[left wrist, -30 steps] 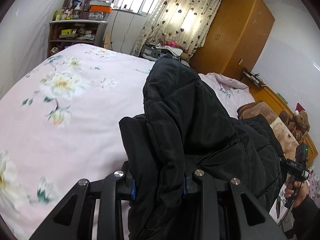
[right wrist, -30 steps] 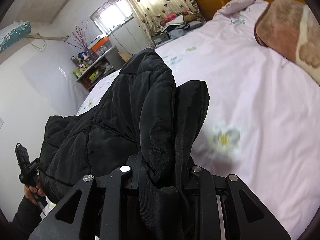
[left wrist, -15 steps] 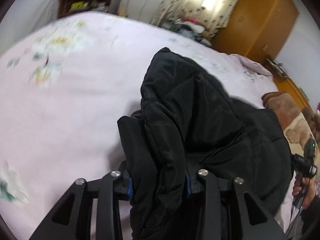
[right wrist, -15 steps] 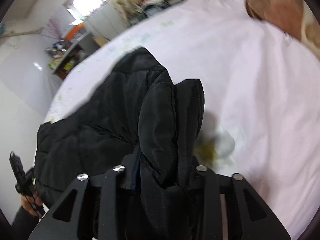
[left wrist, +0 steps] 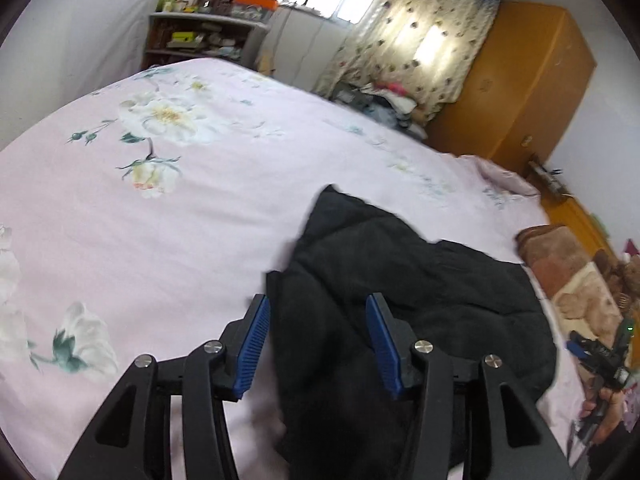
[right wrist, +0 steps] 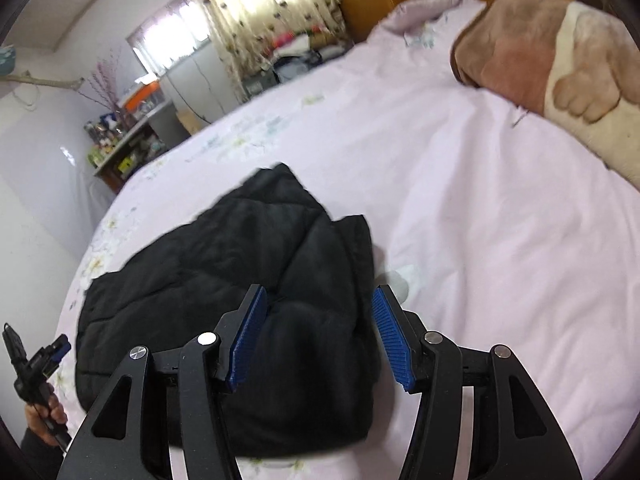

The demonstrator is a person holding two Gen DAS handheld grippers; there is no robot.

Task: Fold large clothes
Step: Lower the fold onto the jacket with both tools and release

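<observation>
A black quilted jacket (left wrist: 400, 292) lies in a bundled heap on the pink flowered bed sheet (left wrist: 160, 220). My left gripper (left wrist: 316, 304) hangs over the jacket's left edge; its jaws are opening and the blue pads stand clear of the cloth between them. In the right wrist view the same jacket (right wrist: 224, 280) rests on the sheet (right wrist: 480, 240), and my right gripper (right wrist: 316, 296) is over its right edge, jaws also opening, pads off the fabric. Each view shows the other gripper held in a hand at its edge (left wrist: 600, 356) (right wrist: 36, 364).
A brown and cream plush blanket (right wrist: 560, 60) lies at the bed's head end. An orange wooden wardrobe (left wrist: 520, 80), a flowered curtain (left wrist: 420, 48) and a cluttered shelf (left wrist: 200, 36) stand beyond the bed. A pile of clothes (left wrist: 384, 96) sits below the curtain.
Both grippers let go of the jacket: their jaws spread and the blue pads came into sight. The jacket, held up before, dropped and now lies lower on the sheet.
</observation>
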